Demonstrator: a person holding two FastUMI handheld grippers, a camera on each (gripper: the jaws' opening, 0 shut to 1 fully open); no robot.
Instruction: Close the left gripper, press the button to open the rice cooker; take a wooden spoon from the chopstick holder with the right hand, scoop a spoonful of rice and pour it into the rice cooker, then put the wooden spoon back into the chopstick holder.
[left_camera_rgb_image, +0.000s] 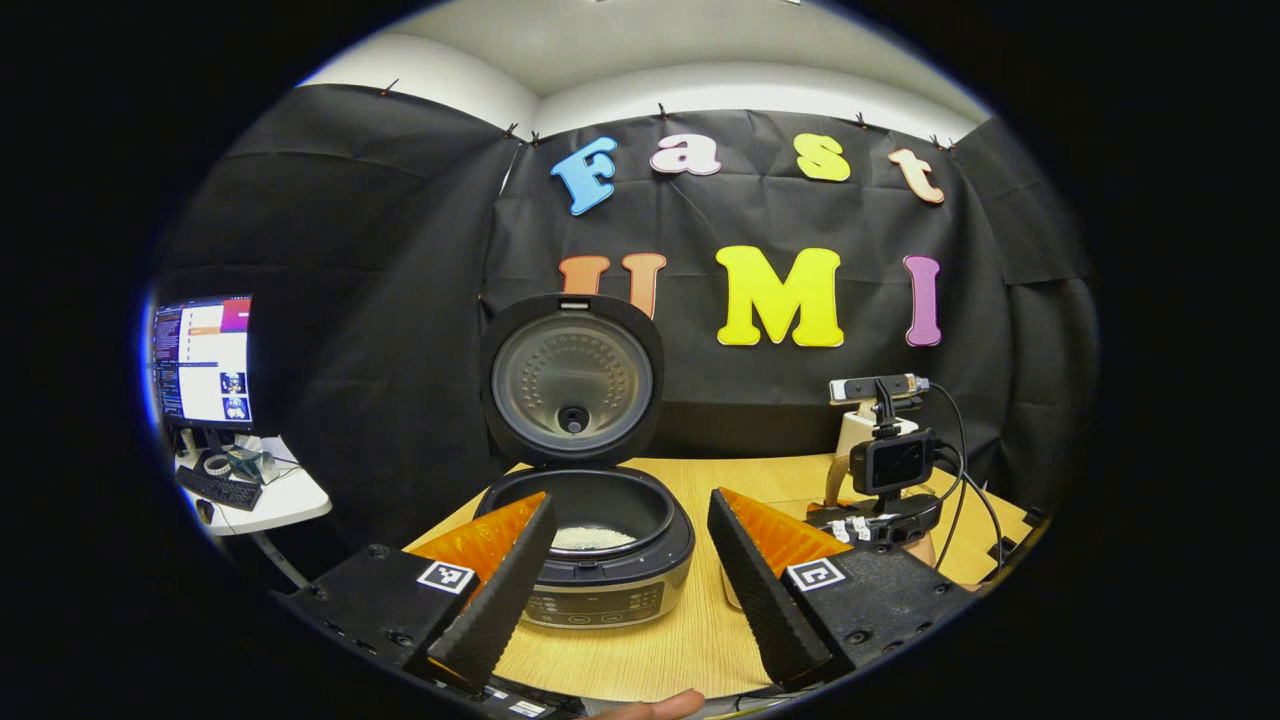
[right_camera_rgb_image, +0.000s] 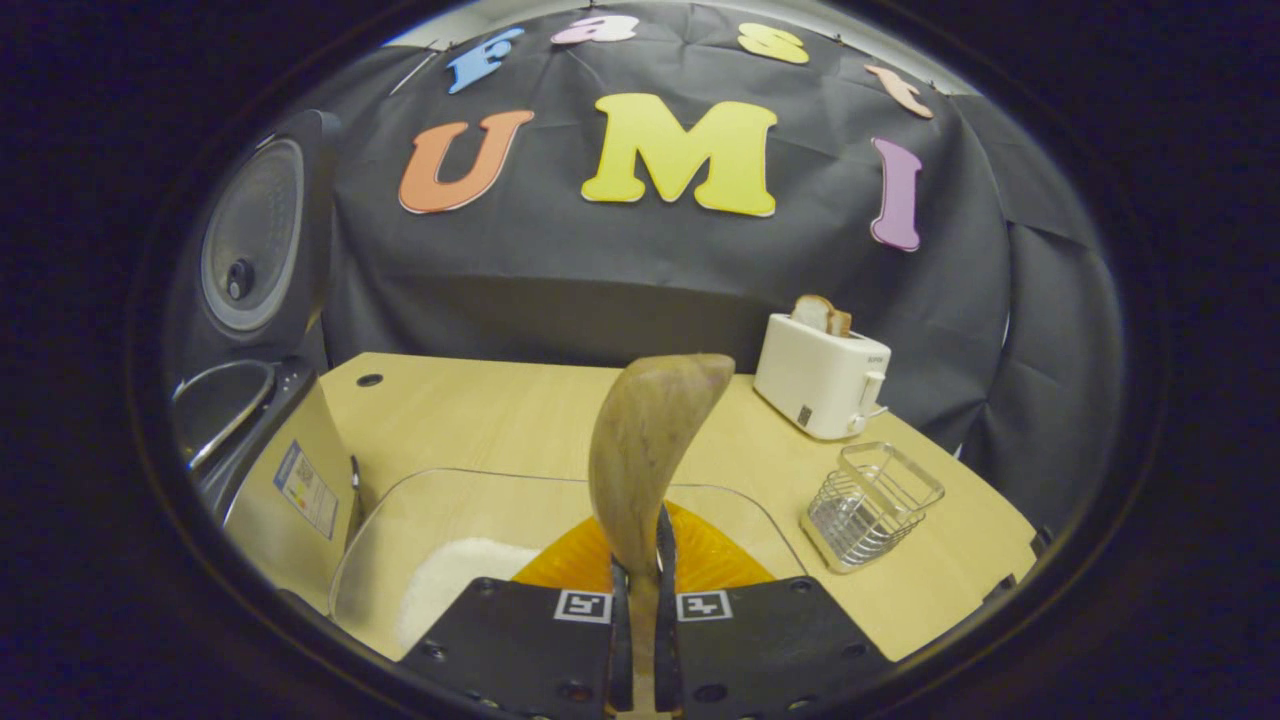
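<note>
In the left gripper view the rice cooker (left_camera_rgb_image: 590, 545) stands with its lid (left_camera_rgb_image: 572, 378) raised, and white rice (left_camera_rgb_image: 592, 538) lies in its pot. My left gripper (left_camera_rgb_image: 628, 585) is open just in front of it, a finger on each side. Past it on the right, the other gripper (left_camera_rgb_image: 885, 490) hovers over the table. In the right gripper view my right gripper (right_camera_rgb_image: 640, 590) is shut on the wooden spoon (right_camera_rgb_image: 645, 455), whose bowl points up. Beneath it sits a clear container (right_camera_rgb_image: 470, 520) with rice (right_camera_rgb_image: 450, 590). The wire chopstick holder (right_camera_rgb_image: 870, 505) stands on the right.
A white toaster (right_camera_rgb_image: 822, 375) with bread stands behind the holder, near the black cloth wall. The cooker's lid (right_camera_rgb_image: 255, 235) and pot rim (right_camera_rgb_image: 215, 410) are at the left edge of the right gripper view. A side desk with a monitor (left_camera_rgb_image: 205, 360) lies beyond the wooden table (left_camera_rgb_image: 690, 640).
</note>
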